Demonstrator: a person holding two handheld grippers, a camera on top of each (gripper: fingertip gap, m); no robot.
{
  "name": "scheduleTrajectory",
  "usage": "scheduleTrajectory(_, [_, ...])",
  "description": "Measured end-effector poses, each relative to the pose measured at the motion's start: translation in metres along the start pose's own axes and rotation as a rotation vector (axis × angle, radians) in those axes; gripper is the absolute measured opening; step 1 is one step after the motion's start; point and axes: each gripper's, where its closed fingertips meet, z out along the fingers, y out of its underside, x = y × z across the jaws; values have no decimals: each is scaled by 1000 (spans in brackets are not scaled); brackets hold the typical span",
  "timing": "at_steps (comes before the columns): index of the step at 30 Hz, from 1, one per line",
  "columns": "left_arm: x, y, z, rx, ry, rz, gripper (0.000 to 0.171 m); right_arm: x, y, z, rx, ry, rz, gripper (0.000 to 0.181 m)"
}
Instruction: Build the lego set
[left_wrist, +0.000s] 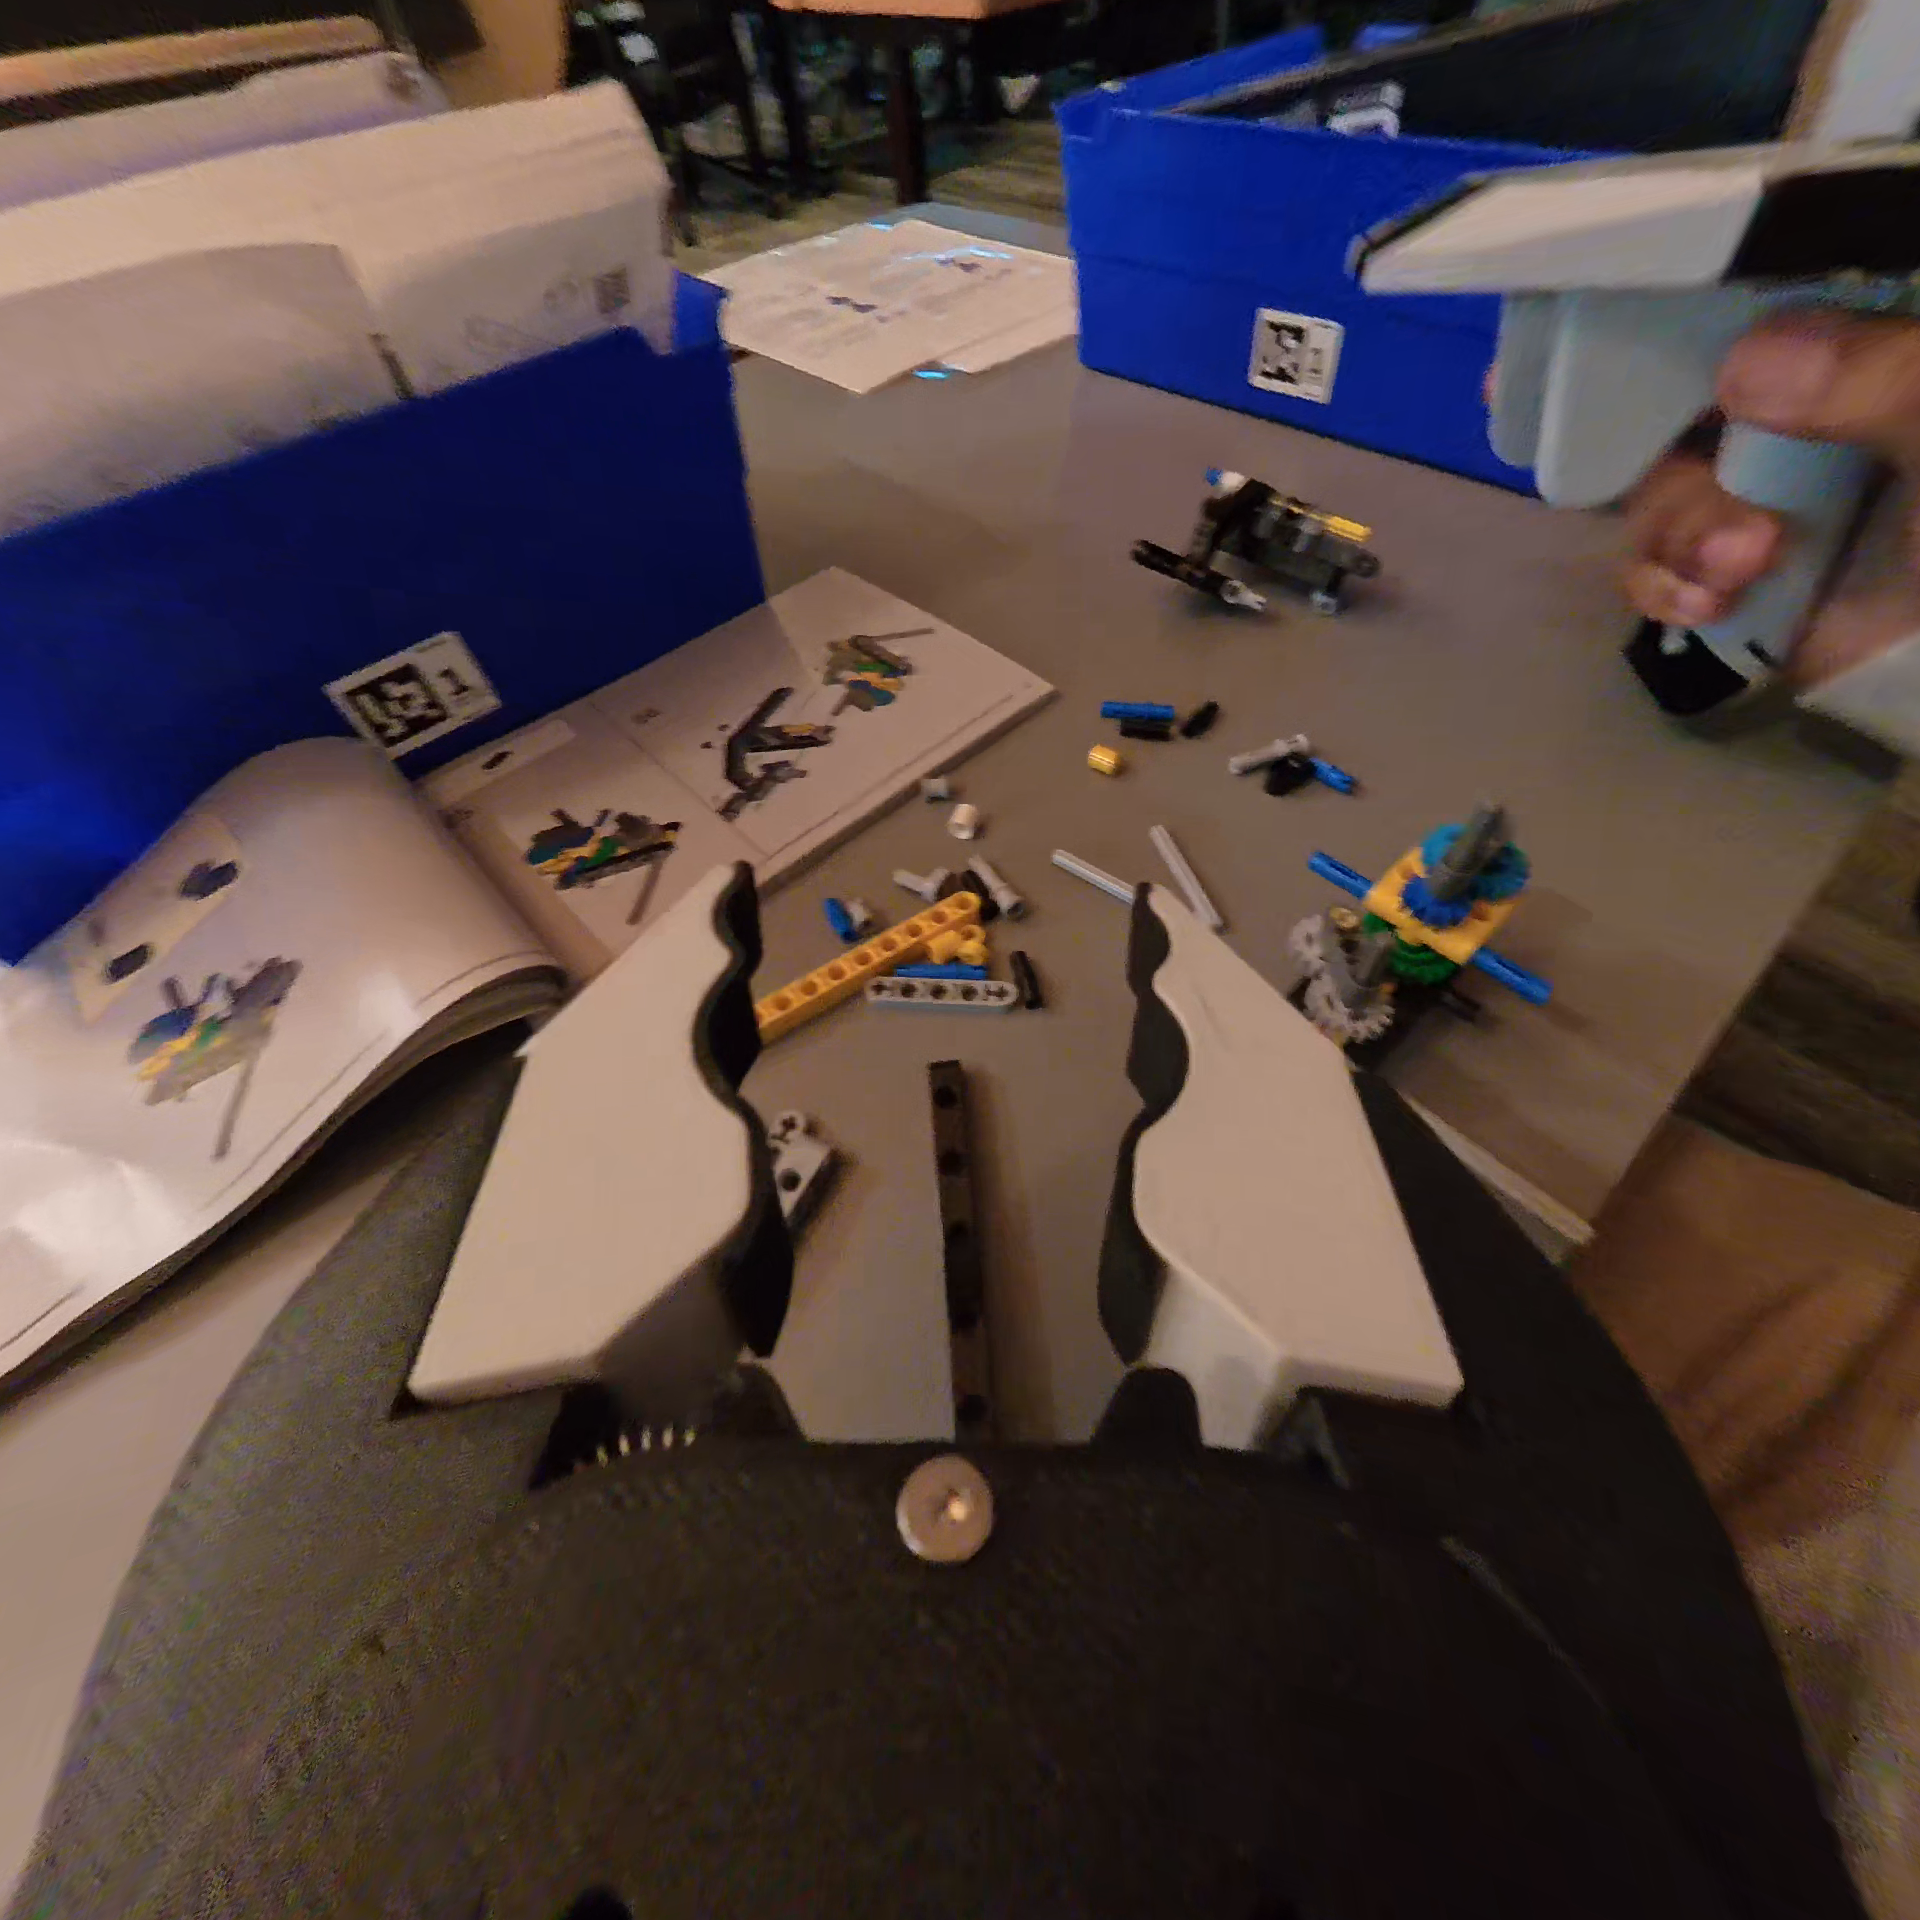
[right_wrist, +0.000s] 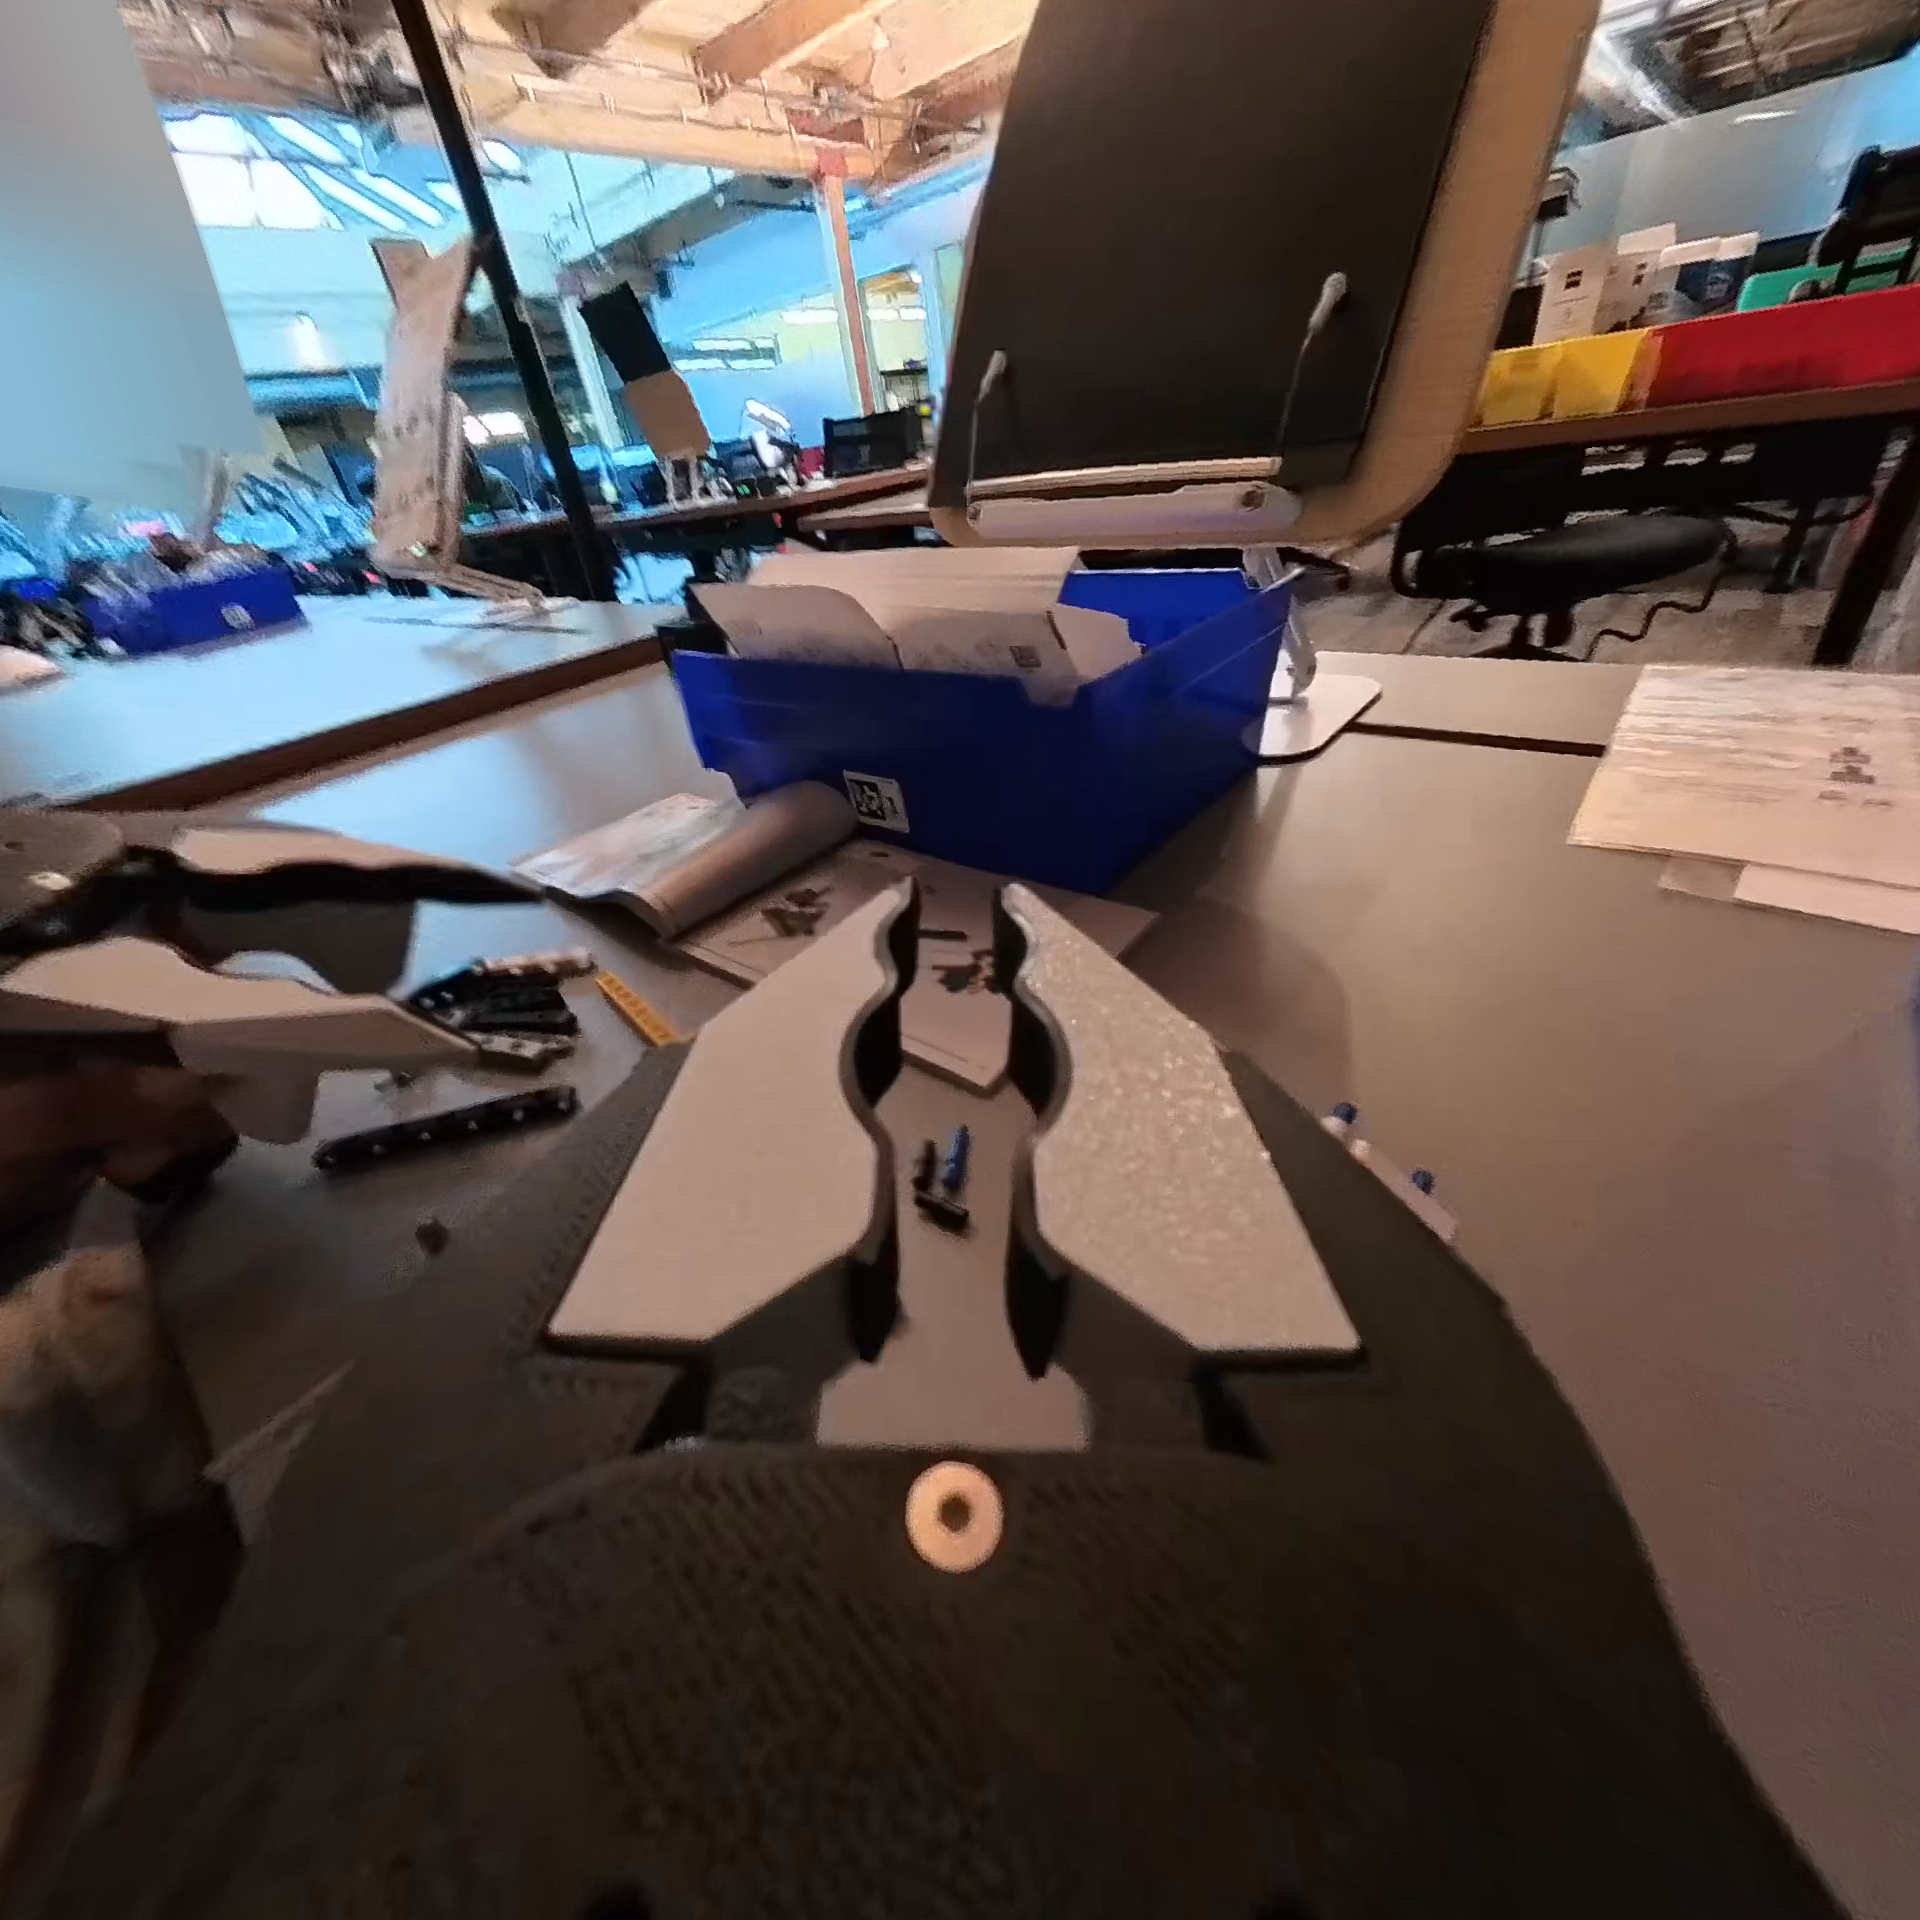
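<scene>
Mid-build on a grey counter: the left gripper hovers with jaws released and empty over a black beam, a yellow beam and scattered pins just beyond. To its right stands a geared sub-assembly in yellow, blue and green; farther off sits a second, darker sub-assembly. Neither looks joined to the other, so most of the set appears still loose. The manual lies open by a blue bin. The right gripper, jaws parted and holding nothing, hangs above two small pins.
</scene>
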Motion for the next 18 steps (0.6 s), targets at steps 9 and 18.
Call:
scheduleTrajectory(9, [-46, -44, -43, 249, -248, -91, 13, 11, 13, 6, -106, 168, -179, 0])
scheduleTrajectory(18, [-39, -19, -39, 66, -181, -328, 0, 42, 1, -7, -60, 358, -164, 0])
